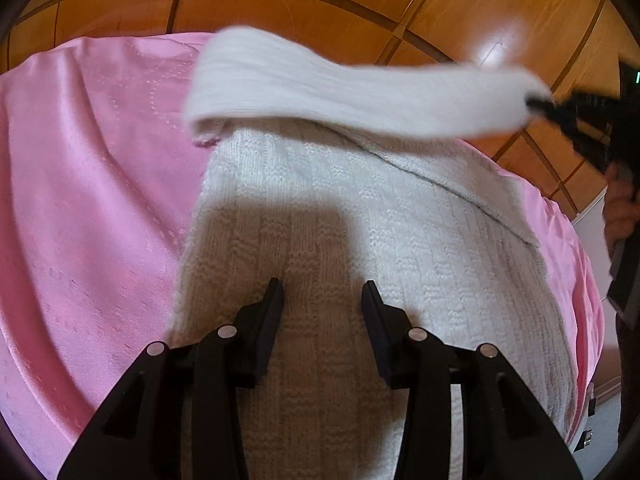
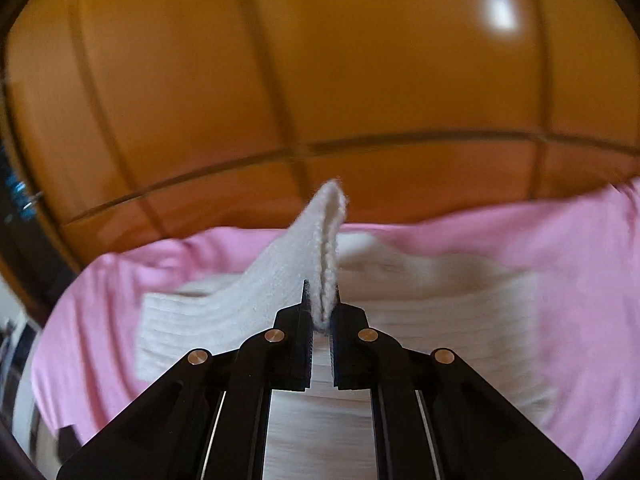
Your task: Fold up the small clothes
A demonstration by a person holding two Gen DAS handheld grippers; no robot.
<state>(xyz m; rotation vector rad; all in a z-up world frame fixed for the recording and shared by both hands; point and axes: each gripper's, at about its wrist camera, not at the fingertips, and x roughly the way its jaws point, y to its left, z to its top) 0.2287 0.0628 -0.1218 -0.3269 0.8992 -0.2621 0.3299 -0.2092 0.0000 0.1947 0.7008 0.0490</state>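
Note:
A white knitted garment [image 1: 360, 240] lies on a pink cloth [image 1: 88, 200]. My left gripper [image 1: 322, 290] is open and empty, just above the garment's near part. My right gripper [image 2: 321, 300] is shut on the end of the garment's sleeve [image 2: 280, 280] and holds it lifted. In the left wrist view the sleeve [image 1: 340, 88] stretches blurred across the garment's far end to the right gripper [image 1: 536, 102] at the right edge.
The pink cloth [image 2: 520, 240] covers a raised surface whose far edge curves away. Behind it is glossy orange wood panelling [image 1: 320, 0] with dark grooves. A hand [image 1: 620, 208] holds the right gripper at the right edge.

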